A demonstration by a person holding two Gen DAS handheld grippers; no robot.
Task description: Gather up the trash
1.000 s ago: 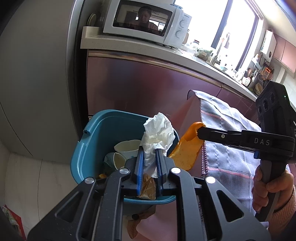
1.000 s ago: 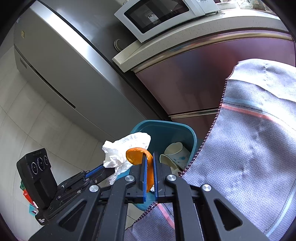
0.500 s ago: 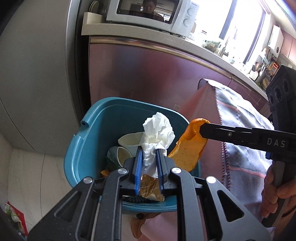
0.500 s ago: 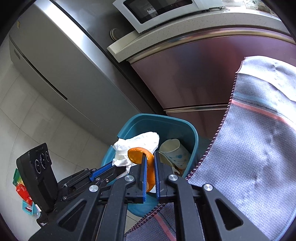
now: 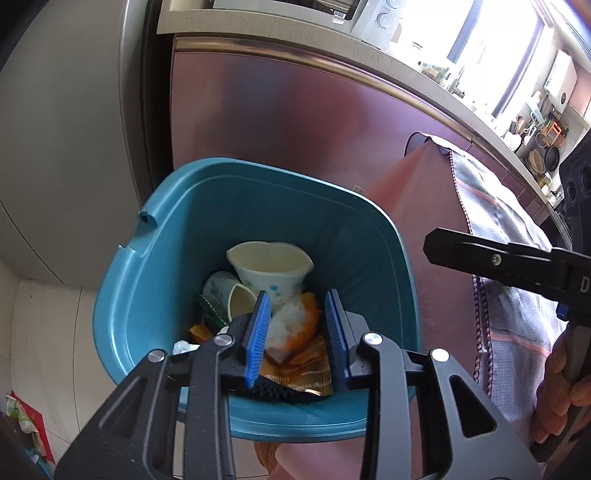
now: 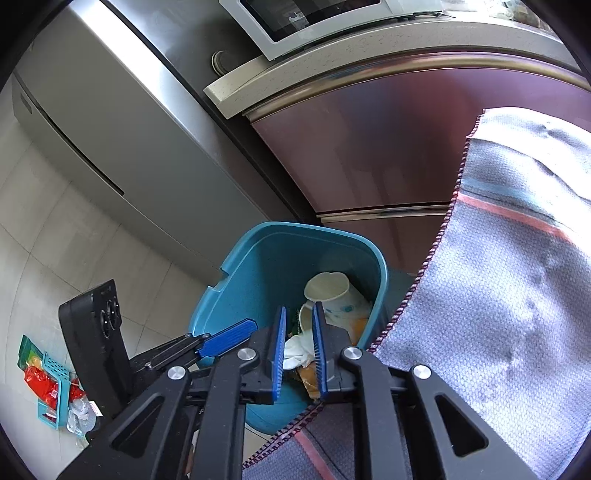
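Note:
A blue bin (image 5: 122, 295) stands on the floor and holds two paper cups (image 5: 269, 266), wrappers, a white tissue (image 5: 290, 321) and an orange peel (image 5: 312, 325). My left gripper (image 5: 297, 295) hangs over the bin's near rim. Its jaws are opening and nothing is pressed between them; the tissue lies loose below the gap. In the right wrist view my right gripper (image 6: 299, 308) is also above the bin (image 6: 258, 258), its jaws opening a little and holding nothing. The tissue (image 6: 297, 349) shows beneath them. The left gripper (image 6: 221, 341) reaches in from the left.
A grey tablecloth (image 6: 498, 295) with pink stripes hangs at the right, close to the bin. Steel fridge (image 5: 55, 147) and maroon cabinet (image 5: 295, 110) stand behind, with a microwave (image 6: 314, 22) on the counter. Packets and a small basket (image 6: 48, 380) lie on the floor tiles at left.
Both grippers' jaws have parted. The tissue left the left gripper and the orange peel left the right one; both now lie in the bin. The left gripper sank closer to the bin.

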